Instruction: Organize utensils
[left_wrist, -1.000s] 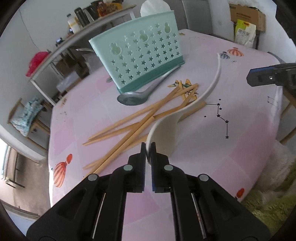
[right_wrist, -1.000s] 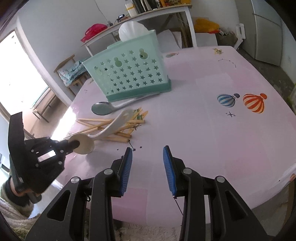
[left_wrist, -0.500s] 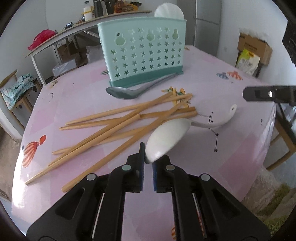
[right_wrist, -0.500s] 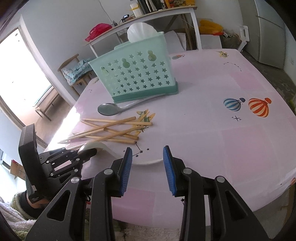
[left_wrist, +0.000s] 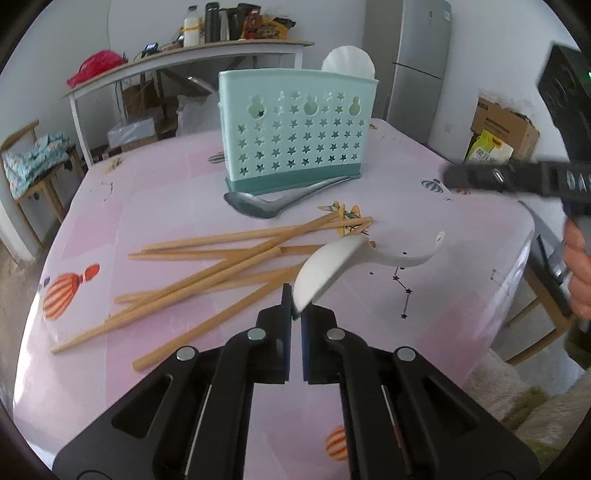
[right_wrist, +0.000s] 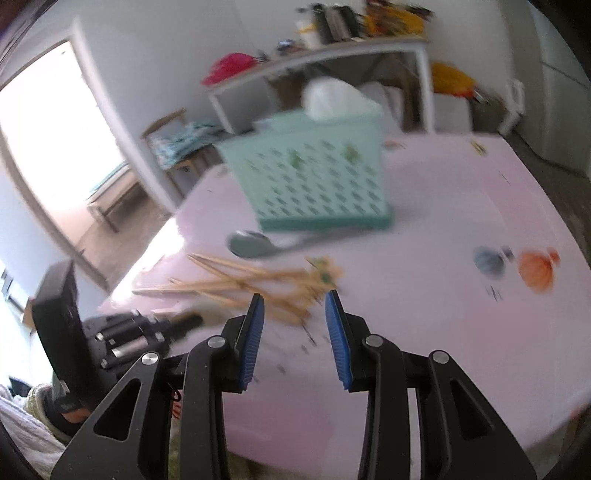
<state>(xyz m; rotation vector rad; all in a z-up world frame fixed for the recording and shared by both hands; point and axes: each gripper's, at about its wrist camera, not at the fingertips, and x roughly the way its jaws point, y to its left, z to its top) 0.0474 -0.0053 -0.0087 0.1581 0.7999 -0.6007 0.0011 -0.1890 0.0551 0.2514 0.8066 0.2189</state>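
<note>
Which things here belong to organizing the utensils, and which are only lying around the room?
For the job:
- white spoon, pinched by its bowl in the left gripper
- wooden chopsticks
- metal spoon
- mint green holder
- right gripper, open, holding nothing

Just lying about:
- bottles on the shelf
- red cloth
- cardboard box
- fridge

White spoon (left_wrist: 334, 264) a second ago stood steep, handle arcing up past chopsticks (left_wrist: 229, 266); now tipped over, bowl edge pinched in left gripper (left_wrist: 294, 314), handle stretching right, low over pink table (left_wrist: 147, 192). Left gripper view rolled: utensil basket (left_wrist: 295, 129) earlier slanted, now upright. Right gripper (right_wrist: 294, 325) risen; its view now motion-blurred, earlier sharp; gap between its jaws same. From left camera, right gripper (left_wrist: 491, 177) larger, nearer right edge, hand (left_wrist: 578, 273) now showing
</note>
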